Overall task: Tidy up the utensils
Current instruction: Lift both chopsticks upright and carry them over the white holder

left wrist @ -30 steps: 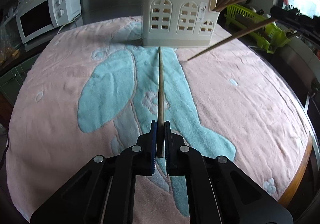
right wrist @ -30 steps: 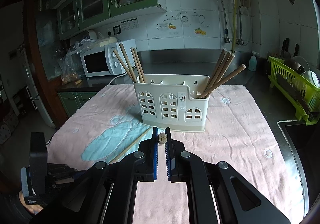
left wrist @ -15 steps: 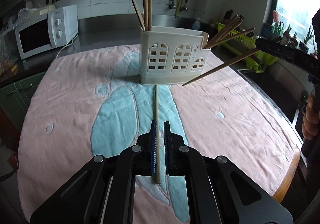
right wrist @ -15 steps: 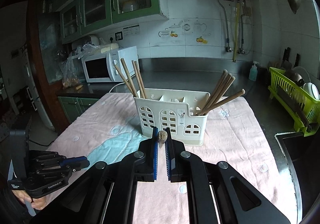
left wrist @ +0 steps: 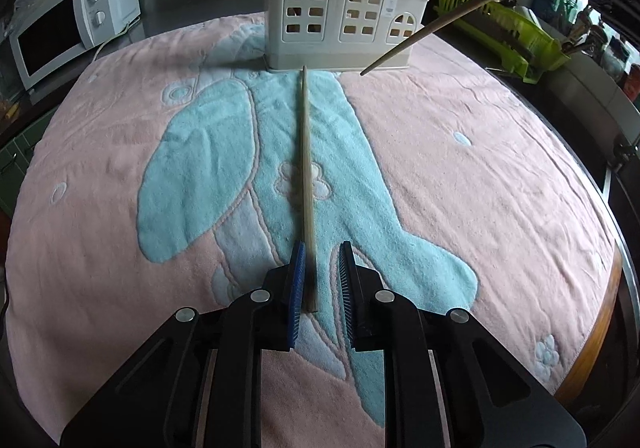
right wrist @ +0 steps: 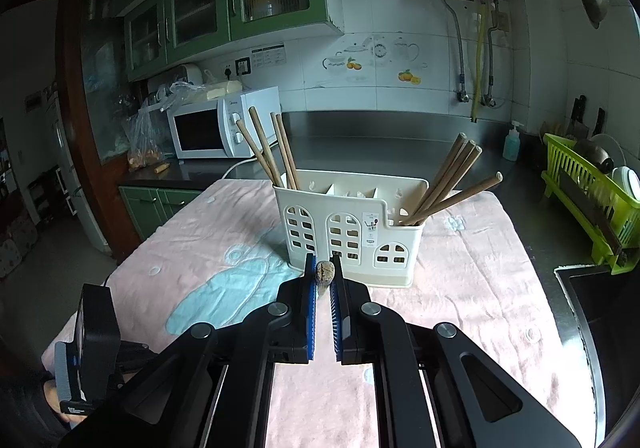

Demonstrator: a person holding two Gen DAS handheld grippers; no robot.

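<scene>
Chopstick (left wrist: 306, 175) lying flat, tip toward holder (left wrist: 340, 13); left gripper (left wrist: 322, 284) jaws opening around its butt; right gripper (right wrist: 322, 290) clamped on second chopstick (right wrist: 325, 272).

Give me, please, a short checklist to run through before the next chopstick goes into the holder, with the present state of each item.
1. Left gripper clear of its chopstick: ok, the jaws are opening and the stick lies flat on the towel, close beside one pad.
2. Right gripper grip: ok, shut on the butt end of a chopstick.
3. Utensil holder upright: ok.
4. Free room in the holder: ok for the middle compartments, which look empty; chopsticks fill both ends.
5. Held stick's tip clear of the holder: ok, the left wrist view shows it in front of the holder.
6. Which compartment it belongs in: cannot tell.
</scene>
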